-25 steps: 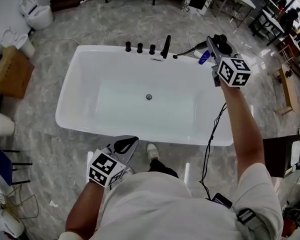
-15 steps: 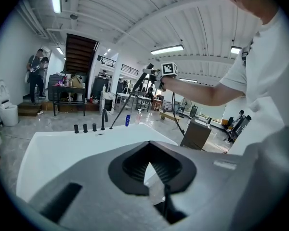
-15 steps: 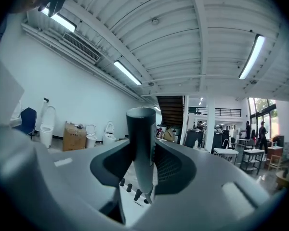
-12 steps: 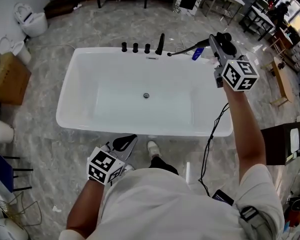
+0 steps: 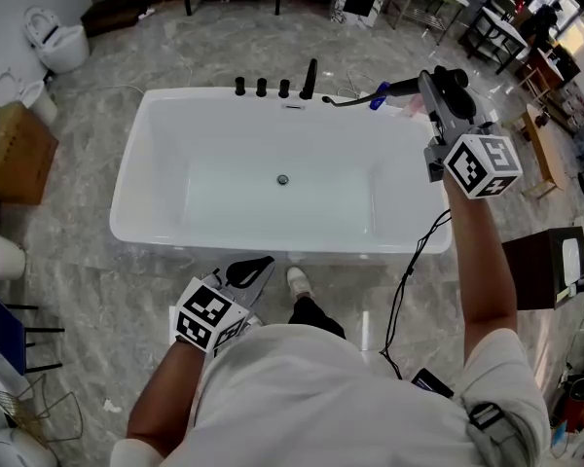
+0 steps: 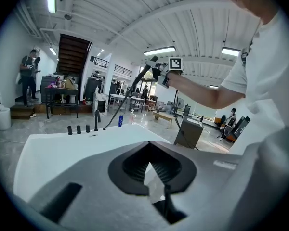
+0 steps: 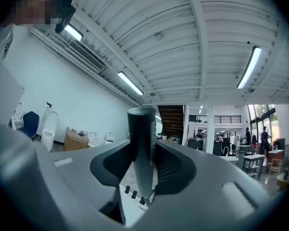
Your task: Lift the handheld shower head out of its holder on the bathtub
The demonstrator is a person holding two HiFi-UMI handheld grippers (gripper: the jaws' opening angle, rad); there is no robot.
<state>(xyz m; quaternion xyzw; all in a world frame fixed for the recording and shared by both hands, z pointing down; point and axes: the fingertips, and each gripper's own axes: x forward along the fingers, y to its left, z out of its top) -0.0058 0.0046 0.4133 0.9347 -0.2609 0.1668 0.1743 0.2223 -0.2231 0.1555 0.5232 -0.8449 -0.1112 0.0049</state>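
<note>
My right gripper (image 5: 434, 80) is clamped on the handheld shower head (image 7: 140, 129). In the right gripper view its dark, round handle stands upright between the two black pads, which press it from either side, and its flat end rises above the jaw tips. From my head view the gripper is at the end of my outstretched right arm, above the far right corner of the white bathtub (image 5: 128, 197), with its marker cube turned towards me. The shower head sticks out past the jaws to the left, pointing along the far rim. In the left gripper view it is held high in the air, well clear of the tub's edge, and its thin dark hose (image 6: 125, 96) slants down from it to the rim. The hose meets the rim just beside the tall spout (image 5: 310, 78) and the row of three black tap knobs (image 5: 261, 87). A blue bottle (image 5: 378, 96) stands on the rim below the wand, between the spout and my gripper. My left gripper (image 5: 258, 268) is low and close to my body, on the near side of the tub and well apart from the shower head. Its jaw tips are together with nothing between them, and it points across the tub towards the taps.
</note>
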